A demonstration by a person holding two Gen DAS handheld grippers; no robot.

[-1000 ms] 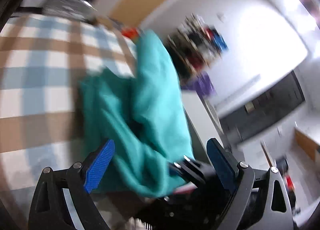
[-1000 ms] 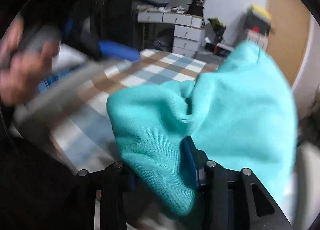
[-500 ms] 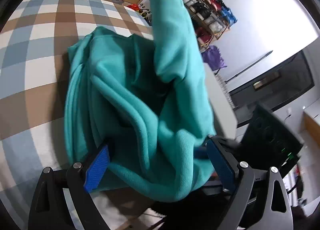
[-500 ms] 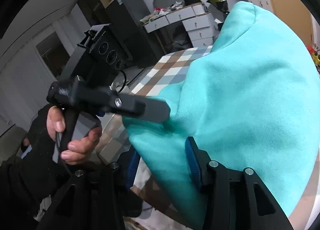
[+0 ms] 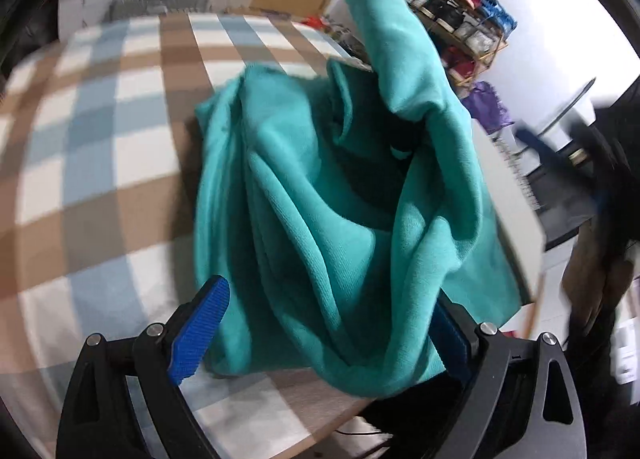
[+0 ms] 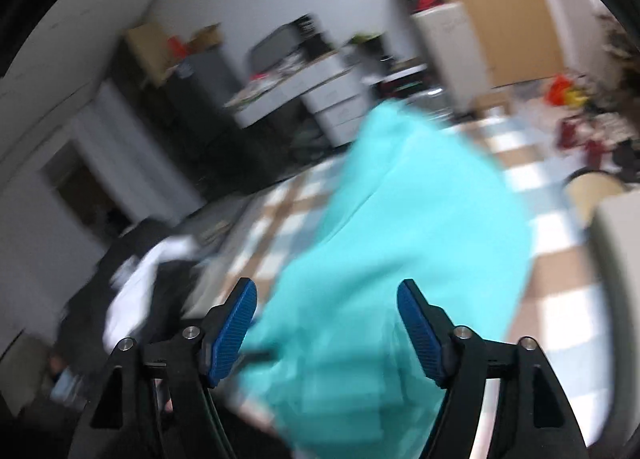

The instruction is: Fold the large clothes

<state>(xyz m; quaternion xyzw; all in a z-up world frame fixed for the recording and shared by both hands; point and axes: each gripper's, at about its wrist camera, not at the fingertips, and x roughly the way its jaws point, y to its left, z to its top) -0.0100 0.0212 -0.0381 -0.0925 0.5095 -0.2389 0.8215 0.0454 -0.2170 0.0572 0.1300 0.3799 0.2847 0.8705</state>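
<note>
Where it lies bunched, teal garment (image 5: 332, 195), one end upright

The teal garment (image 5: 344, 195) is soft, thick cloth, matt and a bit fuzzy, with fine ribs. The checked cloth (image 5: 100, 147) on the counter looks flat, smooth and dull. Each hand-held gripper has black plastic arms, small shiny metal screws (image 5: 489, 328) and blue pads (image 6: 236, 329) with rough ridges.

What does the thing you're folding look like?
Find the big checked tablecloth in blue, brown and white. On it sits a crumpled teal sweatshirt, bunched with one part sticking up. It is the only plain, bright teal thing there.
</note>
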